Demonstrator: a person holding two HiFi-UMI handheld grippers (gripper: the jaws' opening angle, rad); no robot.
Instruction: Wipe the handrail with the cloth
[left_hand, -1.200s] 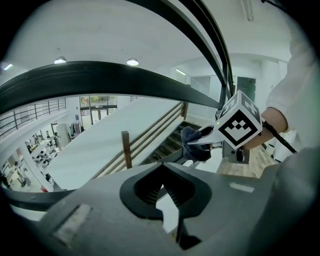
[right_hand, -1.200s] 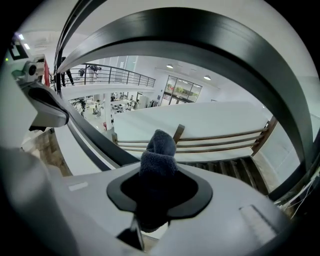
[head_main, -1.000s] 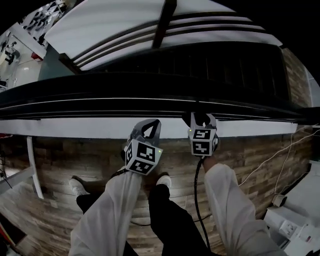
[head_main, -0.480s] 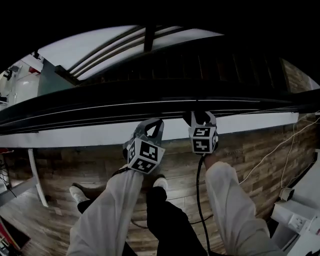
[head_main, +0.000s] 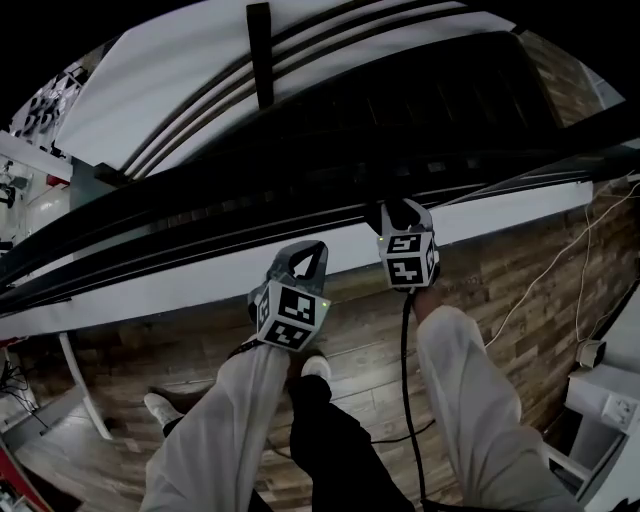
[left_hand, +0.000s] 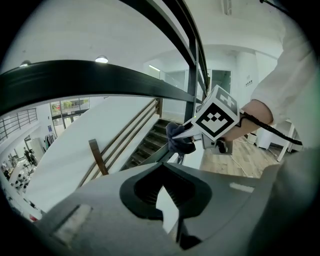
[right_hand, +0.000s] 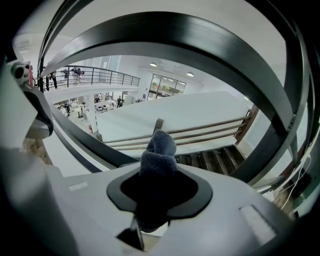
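The dark handrail (head_main: 180, 205) runs slantwise across the head view, rising to the right. My right gripper (head_main: 398, 214) reaches up to its underside and is shut on a grey-blue cloth (right_hand: 157, 150). The cloth bunches out past the jaws, just below the curved rail (right_hand: 175, 30). In the left gripper view the same cloth (left_hand: 177, 138) hangs from the right gripper's tips next to the rail (left_hand: 75, 80). My left gripper (head_main: 316, 248) sits lower and to the left, over the white ledge. Its jaws are shut with nothing between them.
Beyond the rail a staircase (head_main: 440, 90) drops away, with a dark post (head_main: 258, 50) and thin side rails. A white ledge (head_main: 180, 290) runs under the rail. Below are the wooden floor (head_main: 180, 350), the person's legs, a black cable (head_main: 405, 380) and white furniture (head_main: 610, 400).
The head view has tilted, so the rail now slants up to the right instead of lying level. Both grippers keep nearly the same places under it, the right a little higher.
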